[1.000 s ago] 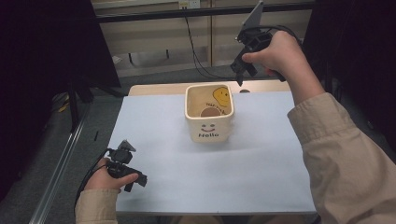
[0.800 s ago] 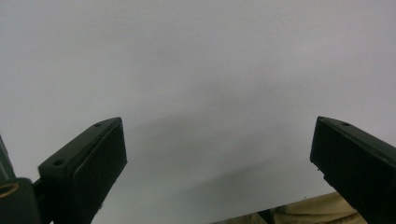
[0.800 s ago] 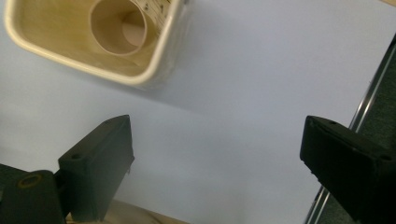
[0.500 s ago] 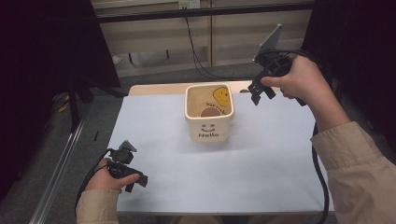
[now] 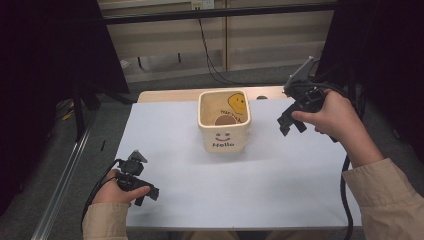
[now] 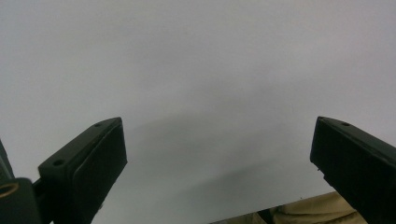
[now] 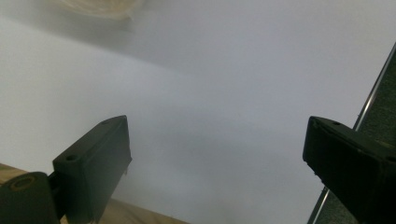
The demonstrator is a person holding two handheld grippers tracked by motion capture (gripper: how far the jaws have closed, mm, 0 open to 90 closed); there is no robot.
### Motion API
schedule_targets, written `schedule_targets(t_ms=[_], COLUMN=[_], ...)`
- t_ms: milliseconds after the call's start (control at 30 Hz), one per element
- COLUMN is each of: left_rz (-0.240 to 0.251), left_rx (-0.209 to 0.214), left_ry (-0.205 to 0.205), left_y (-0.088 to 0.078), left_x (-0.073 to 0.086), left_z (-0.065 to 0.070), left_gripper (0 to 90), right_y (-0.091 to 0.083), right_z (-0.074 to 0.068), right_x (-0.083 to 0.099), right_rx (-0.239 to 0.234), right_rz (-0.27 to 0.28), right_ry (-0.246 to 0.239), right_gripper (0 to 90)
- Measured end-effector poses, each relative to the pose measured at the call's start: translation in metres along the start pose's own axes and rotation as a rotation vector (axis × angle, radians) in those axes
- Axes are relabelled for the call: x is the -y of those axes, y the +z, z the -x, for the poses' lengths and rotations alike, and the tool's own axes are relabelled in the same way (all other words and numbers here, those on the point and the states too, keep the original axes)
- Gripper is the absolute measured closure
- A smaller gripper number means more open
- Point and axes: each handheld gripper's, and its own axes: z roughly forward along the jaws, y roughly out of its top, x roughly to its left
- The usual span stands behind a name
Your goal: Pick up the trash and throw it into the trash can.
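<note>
Tabletop (image 5: pixel 210 190) is covered w/ a pale sheet. Cream "Hello" cup (image 5: pixel 224 127) is set upright at centre-back. Right claw (image 5: pixel 290 121) is held just right of the cup, apart from it, jaws just opened wide, nothing between. Left claw (image 5: pixel 145 192) is rested front-left, well apart from the cup, jaws spread, empty.

A white-topped table (image 5: pixel 200 200) stands on grey floor (image 5: pixel 165 85), beige wall panels (image 5: pixel 270 35) behind, between dark curtains (image 5: pixel 45 60).
</note>
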Motion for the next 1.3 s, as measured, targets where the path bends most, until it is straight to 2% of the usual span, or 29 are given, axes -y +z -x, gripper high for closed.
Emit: schedule_targets(t_ms=[133,200,433,467,533,600,633,800,867,933,1000,1033,1100,1200,1300], left_rz=[-0.003,-0.003,-0.002,-0.014,0.001,-0.001,0.009,-0.001,0.006,-0.003,-0.004,0.008,-0.002,-0.006,0.003], left_rx=[-0.006,-0.001,0.002,0.009,-0.004,0.000,-0.001,0.000,0.002,-0.008,-0.003,-0.006,-0.010,0.002,0.002], left_ry=[0.004,0.003,-0.001,0.004,0.009,0.011,-0.001,-0.004,-0.003,0.019,0.014,-0.005,0.014,0.018,0.004], left_y=[0.000,0.000,-0.001,-0.002,-0.001,-0.002,-0.002,-0.002,-0.002,-0.002,-0.002,-0.001,-0.001,-0.002,-0.001], left_x=[-0.001,-0.001,0.000,-0.001,-0.001,-0.001,0.000,0.000,0.000,-0.001,-0.001,-0.001,-0.002,-0.002,-0.002], left_z=[0.000,0.000,0.001,0.001,0.001,0.001,0.001,0.000,0.002,0.001,0.001,0.003,0.002,0.002,0.002], left_gripper=[3.6,3.6,3.6,3.6,3.6,3.6,3.6,3.6,3.6,3.6,3.6,3.6,3.6,3.6,3.6], right_y=[0.010,0.014,0.035,0.038,0.043,0.046,0.053,0.067,0.079,0.088,0.091,0.098,0.100,0.107,0.117], right_z=[0.004,0.006,0.012,0.013,0.013,0.012,0.012,0.012,0.012,0.014,0.015,0.019,0.021,0.024,0.026], right_x=[0.013,0.019,0.038,0.040,0.044,0.046,0.052,0.064,0.075,0.081,0.085,0.091,0.094,0.103,0.113], right_rx=[0.017,-0.002,-0.003,0.001,0.003,0.004,0.009,0.005,0.001,0.006,0.009,-0.002,-0.003,0.001,-0.005], right_rz=[0.005,0.013,0.003,-0.004,-0.004,-0.006,-0.005,-0.020,-0.026,-0.029,-0.037,-0.043,-0.040,-0.044,-0.056], right_ry=[0.006,0.004,0.000,0.004,0.006,0.007,-0.001,-0.014,-0.009,-0.010,-0.004,0.009,0.010,0.022,0.025], right_gripper=[7.6,7.6,7.6,7.6,7.6,7.6,7.6,7.6,7.7,7.7,7.7,7.8,7.8,7.9,8.2])
